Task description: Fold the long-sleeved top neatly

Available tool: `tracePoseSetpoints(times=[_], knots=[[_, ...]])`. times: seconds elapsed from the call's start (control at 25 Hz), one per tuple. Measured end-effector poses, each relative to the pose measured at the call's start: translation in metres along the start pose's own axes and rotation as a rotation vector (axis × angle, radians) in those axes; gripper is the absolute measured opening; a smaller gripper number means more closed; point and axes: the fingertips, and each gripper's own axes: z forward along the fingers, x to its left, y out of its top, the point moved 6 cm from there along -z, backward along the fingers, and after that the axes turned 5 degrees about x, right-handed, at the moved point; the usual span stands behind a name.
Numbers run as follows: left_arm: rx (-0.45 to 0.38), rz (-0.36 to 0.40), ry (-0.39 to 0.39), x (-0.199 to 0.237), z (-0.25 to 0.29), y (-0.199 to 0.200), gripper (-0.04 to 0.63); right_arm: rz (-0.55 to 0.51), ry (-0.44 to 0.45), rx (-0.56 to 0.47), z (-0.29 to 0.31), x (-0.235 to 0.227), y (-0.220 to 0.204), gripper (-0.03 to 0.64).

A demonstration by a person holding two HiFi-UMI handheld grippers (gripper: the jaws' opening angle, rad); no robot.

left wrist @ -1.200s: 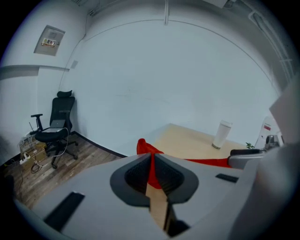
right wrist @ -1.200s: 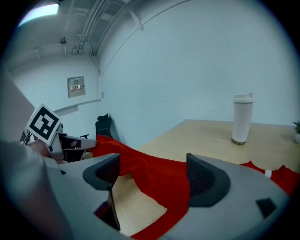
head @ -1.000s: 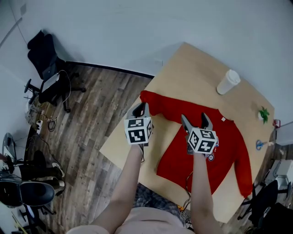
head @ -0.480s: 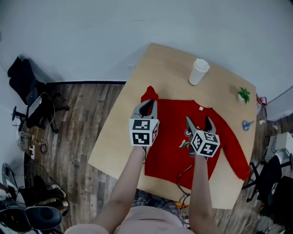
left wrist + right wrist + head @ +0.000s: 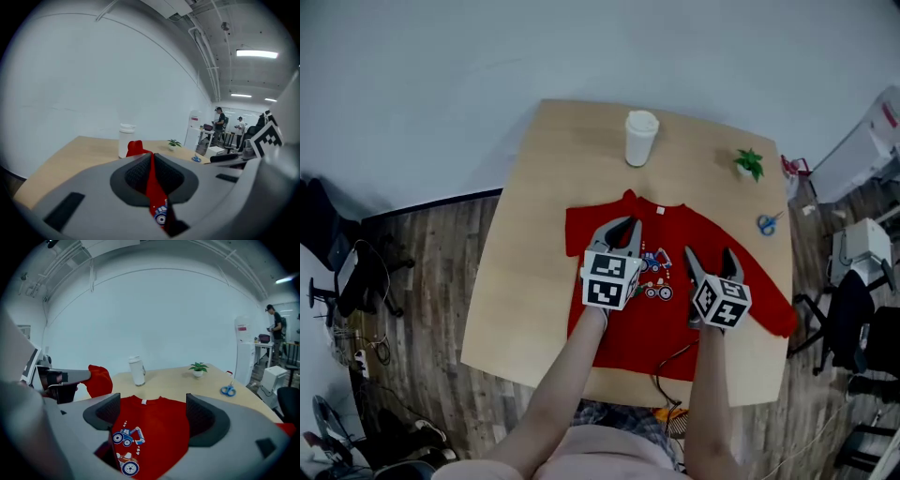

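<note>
A red long-sleeved top [image 5: 667,314] with a tractor print lies flat on the wooden table [image 5: 520,281], collar towards the far edge. My left gripper [image 5: 623,229] is shut on the end of the top's left sleeve [image 5: 153,180] and holds it lifted over the chest. In the right gripper view that sleeve end [image 5: 99,379] hangs bunched from the left jaws. My right gripper [image 5: 711,256] hovers open over the right side of the top [image 5: 154,425], nothing between its jaws. The right sleeve [image 5: 773,317] lies stretched out towards the table's right edge.
A white cup [image 5: 640,137] stands behind the collar near the far edge. A small green plant [image 5: 750,164] and blue scissors [image 5: 768,223] sit at the far right. Office chairs and cables are on the floor around the table. People stand far off in the room.
Both grippers have swept to the right across the top. The left one has carried the left sleeve from the table's left side over the chest. The right jaws have stayed open.
</note>
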Motion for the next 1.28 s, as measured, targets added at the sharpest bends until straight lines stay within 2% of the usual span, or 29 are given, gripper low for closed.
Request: tracePoseSetpoints(times=[0.36, 0.56, 0.8, 1.08, 1.28], knots=[[0.098, 0.053, -0.158, -0.082, 0.058, -0.025, 0.023, 0.082, -0.13, -0.001, -0.042, -0.073, -0.023, 0.423], [0.198, 0.09, -0.208, -0.12, 0.096, -0.056, 0.023, 0.111, -0.169, 0.008, -0.059, -0.101, -0.039, 0.423], [0.316, 0.093, -0.232, -0.143, 0.126, -0.097, 0.023, 0.139, -0.192, 0.021, -0.07, -0.124, -0.053, 0.423], [0.326, 0.085, -0.244, -0.149, 0.135, -0.105, 0.026, 0.16, -0.215, 0.014, -0.078, -0.14, -0.059, 0.423], [0.312, 0.071, -0.324, -0.163, 0.133, -0.105, 0.035, 0.18, -0.23, 0.002, -0.086, -0.145, -0.062, 0.423]])
